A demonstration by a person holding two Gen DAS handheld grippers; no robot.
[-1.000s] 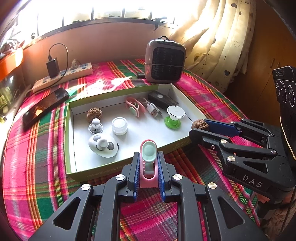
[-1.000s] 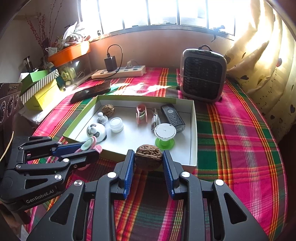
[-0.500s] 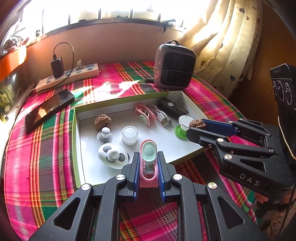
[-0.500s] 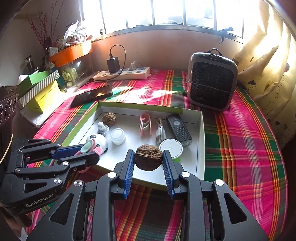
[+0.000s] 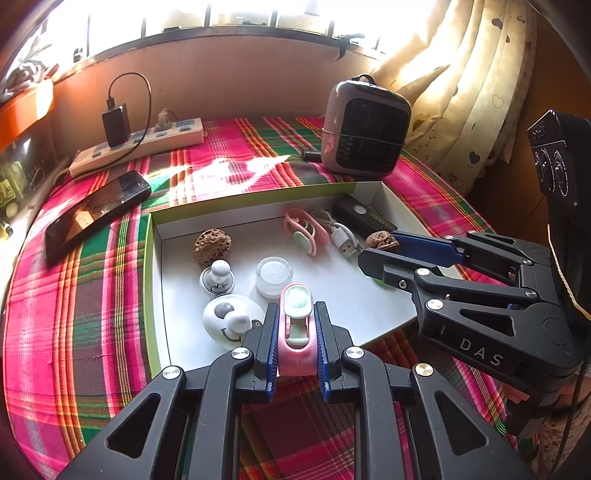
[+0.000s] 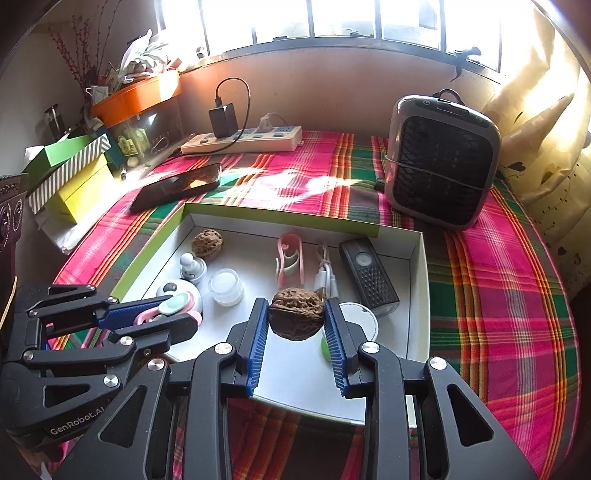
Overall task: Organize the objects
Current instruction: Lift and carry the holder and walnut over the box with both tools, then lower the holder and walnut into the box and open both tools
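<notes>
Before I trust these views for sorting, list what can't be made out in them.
- Green-based white disc: half hidden by the right gripper and its walnut; nearly gone in the left view.
- Pink clip: sides covered by the left gripper pads.
- Windowsill clutter: glare, too small.

The right hand-held gripper (image 6: 295,325) hides most of the green-based stand (image 6: 360,321).

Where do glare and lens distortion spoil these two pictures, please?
Left wrist view: the window is blown out, a bright sun patch washes out the tablecloth, and the edges bend. Right wrist view: the window and curtain are overexposed, the corners go dark, yet the walnut in the right gripper stays sharp.
</notes>
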